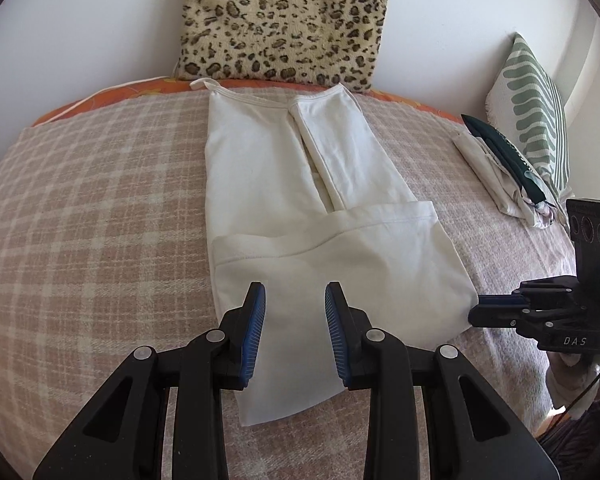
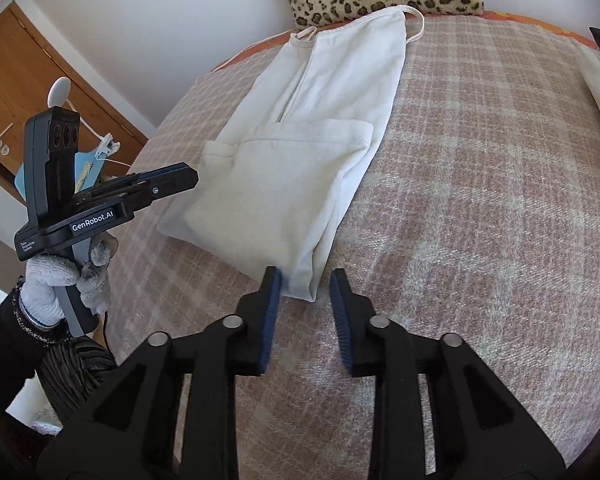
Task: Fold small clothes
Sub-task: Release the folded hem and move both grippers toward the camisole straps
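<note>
Item: white cotton strappy top (image 1: 300, 200), partly folded, lying flat on a pink-and-cream plaid woven blanket (image 1: 100, 220). One side is turned lengthwise toward the middle; the hem end is doubled back over the body, its stitched edge running across the garment. Thin shoulder straps point to 12 o'clock, toward a leopard-print plush cushion (image 1: 284, 20) propped against the wall.

Left gripper (image 1: 295, 332): black frame, blue ribbed pads, jaws standing wide with nothing between them. It hangs over the folded hem end, the cloth spreading from between the tips up to 12 o'clock in the left wrist view.

Right gripper (image 2: 306, 316): same make, jaws wide and empty. The near corner of the top lies just ahead of its tips, toward 11 o'clock in the right wrist view; whether the left pad touches the cloth cannot be told.

Other stock: a stack of folded pale and dark green clothes (image 1: 500, 168) at 2 o'clock in the left wrist view, beside a green-and-white patterned pillow (image 1: 536, 104).
</note>
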Motion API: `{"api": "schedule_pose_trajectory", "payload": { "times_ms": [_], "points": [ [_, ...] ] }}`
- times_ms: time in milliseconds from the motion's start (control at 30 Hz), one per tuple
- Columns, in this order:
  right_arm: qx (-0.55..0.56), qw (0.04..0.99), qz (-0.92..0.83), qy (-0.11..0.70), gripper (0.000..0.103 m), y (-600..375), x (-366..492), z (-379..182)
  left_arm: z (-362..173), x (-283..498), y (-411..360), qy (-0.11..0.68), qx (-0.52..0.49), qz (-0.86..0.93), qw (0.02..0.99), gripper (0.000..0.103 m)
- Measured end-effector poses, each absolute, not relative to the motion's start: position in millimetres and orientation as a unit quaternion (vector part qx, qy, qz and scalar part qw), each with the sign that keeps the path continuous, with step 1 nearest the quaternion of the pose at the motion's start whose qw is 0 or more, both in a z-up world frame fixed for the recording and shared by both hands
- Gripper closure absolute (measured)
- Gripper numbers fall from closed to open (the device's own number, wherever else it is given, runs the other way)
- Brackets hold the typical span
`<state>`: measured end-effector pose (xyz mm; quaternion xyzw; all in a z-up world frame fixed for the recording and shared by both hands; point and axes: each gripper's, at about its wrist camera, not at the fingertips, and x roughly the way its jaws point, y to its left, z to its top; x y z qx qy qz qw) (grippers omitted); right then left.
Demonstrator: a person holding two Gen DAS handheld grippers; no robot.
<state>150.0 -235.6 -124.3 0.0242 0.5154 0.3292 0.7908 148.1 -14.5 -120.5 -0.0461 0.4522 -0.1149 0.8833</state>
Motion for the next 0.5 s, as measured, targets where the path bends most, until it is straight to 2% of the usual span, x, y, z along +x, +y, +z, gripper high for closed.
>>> {"api": "schedule_pose_trajectory", "payload": {
  "times_ms": [33, 200, 367, 433, 500],
  "points": [
    [0.018, 0.791, 0.319, 0.522, 0.100, -235.1, 151.4, -127.1, -124.3, 148.8, -14.9, 0.458, -0.033, -0.103, 0.882, 0.074],
    [-0.021, 0.798, 0.321, 0.510, 0.101, -236.2, 141.4, -111.9, -124.0, 152.1, 7.7, 0.464, -0.049, -0.073, 0.882, 0.074],
    [0.021, 0.815, 0.329, 0.476, 0.096, -251.5, 149.7, -82.9, -105.1, 159.1, 36.4, 0.452, -0.098, -0.070, 0.884, 0.074],
    [0.046, 0.819, 0.329, 0.469, 0.090, -255.3, 159.5, -73.2, -95.3, 163.5, 43.1, 0.442, -0.107, -0.074, 0.888, 0.074],
    [0.056, 0.827, 0.321, 0.459, 0.070, -257.2, 169.9, -65.3, -84.9, 170.6, 46.7, 0.427, -0.108, -0.080, 0.894, 0.070]
  ]
}}
